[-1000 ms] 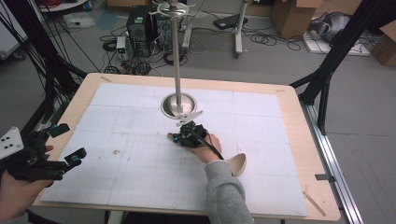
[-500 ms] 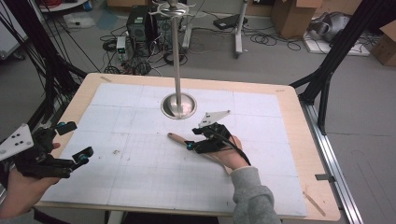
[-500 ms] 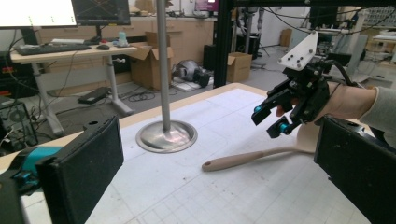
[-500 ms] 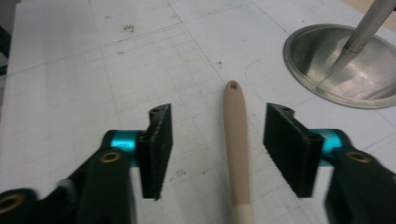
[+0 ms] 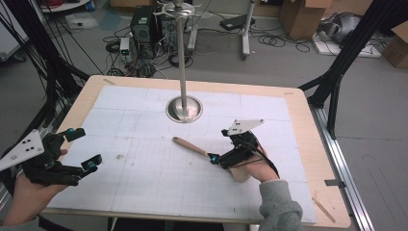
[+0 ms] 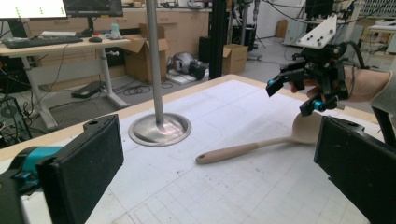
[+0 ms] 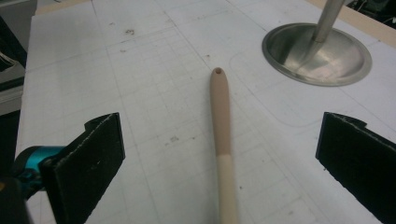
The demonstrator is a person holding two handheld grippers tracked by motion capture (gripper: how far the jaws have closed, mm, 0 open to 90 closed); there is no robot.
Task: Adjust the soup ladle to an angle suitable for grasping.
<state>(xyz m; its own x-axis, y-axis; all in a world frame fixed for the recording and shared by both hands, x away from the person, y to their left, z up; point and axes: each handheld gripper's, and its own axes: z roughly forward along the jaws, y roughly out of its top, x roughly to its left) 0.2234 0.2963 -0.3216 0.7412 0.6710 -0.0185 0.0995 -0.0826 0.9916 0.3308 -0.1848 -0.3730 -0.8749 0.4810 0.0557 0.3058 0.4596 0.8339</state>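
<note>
A wooden spoon [image 5: 191,147] lies on the white gridded mat, its handle pointing at the far left and its bowl under the person's right hand. In the right gripper view the handle [image 7: 222,135] runs up between the jaws, which stand wide apart and clear of it. My right gripper [image 5: 219,144] is open and hangs over the handle's bowl end; it also appears in the left gripper view [image 6: 289,97]. My left gripper [image 5: 84,147] is open and empty near the table's left edge, its jaws aimed at the spoon [image 6: 243,150].
A metal pole on a round dished base [image 5: 184,109] stands at the mat's far middle, just beyond the handle tip; the same base [image 7: 317,53] shows in the right gripper view. A thin wooden stick [image 5: 323,210] lies at the near right corner.
The right gripper has drawn back from near the pole base along the spoon, so the handle now lies bare on the mat. The left gripper has shifted slightly inward.
</note>
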